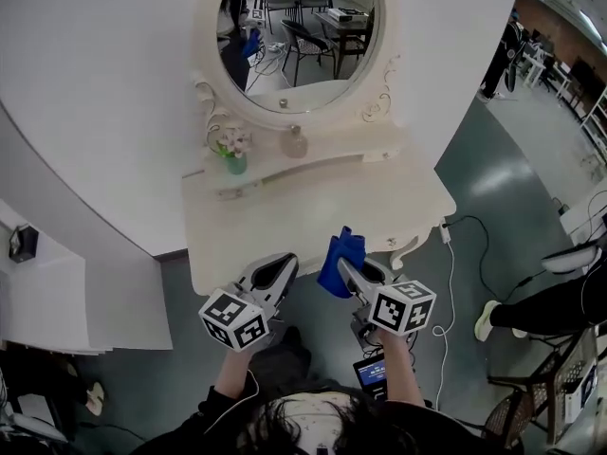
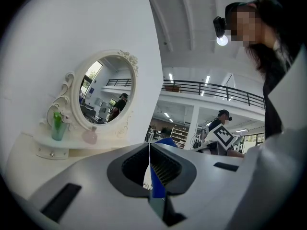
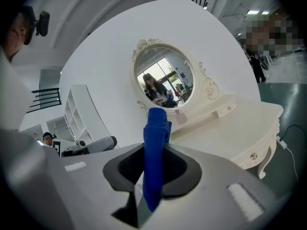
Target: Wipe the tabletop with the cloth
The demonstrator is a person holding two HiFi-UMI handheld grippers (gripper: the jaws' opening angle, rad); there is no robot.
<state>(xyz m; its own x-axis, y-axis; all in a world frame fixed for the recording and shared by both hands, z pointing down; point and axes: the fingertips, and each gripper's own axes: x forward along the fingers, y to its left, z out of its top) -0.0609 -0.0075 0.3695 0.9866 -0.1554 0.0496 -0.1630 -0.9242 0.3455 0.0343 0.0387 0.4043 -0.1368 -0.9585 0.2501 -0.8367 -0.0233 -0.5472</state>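
A white dressing table (image 1: 285,221) with a bare top stands against the wall in front of me. My right gripper (image 1: 344,265) is shut on a blue cloth (image 1: 342,258) that hangs just over the table's front edge. In the right gripper view the cloth (image 3: 154,133) sticks up between the jaws of the right gripper (image 3: 153,153), with the tabletop (image 3: 240,126) beyond. My left gripper (image 1: 283,263) hovers at the front edge, left of the cloth. Its jaws are together with nothing in them. In the left gripper view the left gripper (image 2: 149,147) points along the table (image 2: 29,159).
An oval mirror (image 1: 299,27) rises at the table's back. On its small shelf stand a green vase with flowers (image 1: 234,152) and a pink bottle (image 1: 294,143). A cable (image 1: 450,263) trails on the floor to the right. White shelving (image 1: 57,301) stands at the left.
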